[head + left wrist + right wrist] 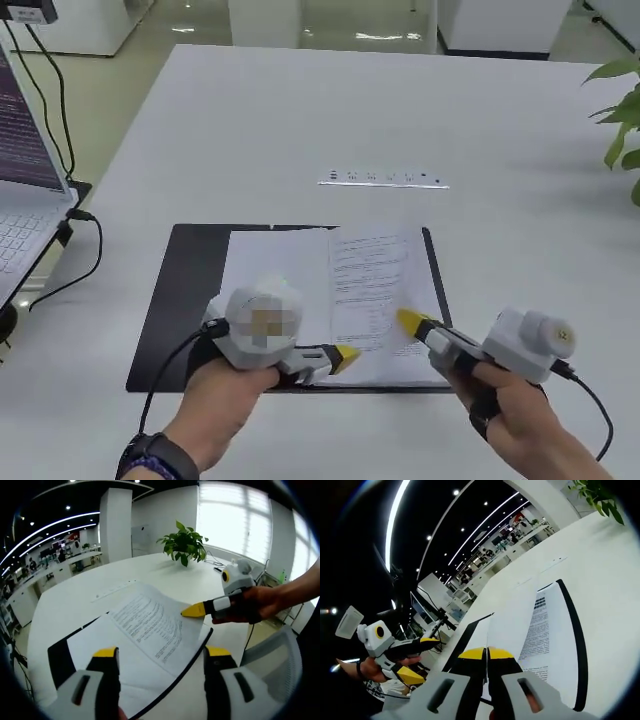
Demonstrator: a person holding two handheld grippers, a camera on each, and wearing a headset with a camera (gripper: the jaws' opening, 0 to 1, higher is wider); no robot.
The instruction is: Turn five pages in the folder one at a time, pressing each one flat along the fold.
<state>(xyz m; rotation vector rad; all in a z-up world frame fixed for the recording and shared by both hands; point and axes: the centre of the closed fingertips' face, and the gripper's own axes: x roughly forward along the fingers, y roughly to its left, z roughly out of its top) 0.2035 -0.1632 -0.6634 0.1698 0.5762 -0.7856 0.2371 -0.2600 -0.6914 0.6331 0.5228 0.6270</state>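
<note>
A black folder [180, 300] lies open on the white table with white printed pages inside. My right gripper [410, 322] is shut on the lower edge of one printed page [370, 280], which stands lifted and curved above the right half. In the right gripper view the yellow tips [487, 654] meet on that page [520, 620]. My left gripper [335, 362] is open just above the folder's near edge, close to the fold, with nothing in it. In the left gripper view its open tips [161, 652] frame the raised page [150, 625], with the right gripper [192, 611] pinching it.
A laptop [20, 190] with a black cable [90, 250] stands at the table's left edge. A socket strip [385, 180] is set into the table beyond the folder. A green plant [625, 120] is at the far right. A grey chair [270, 660] stands beside the table.
</note>
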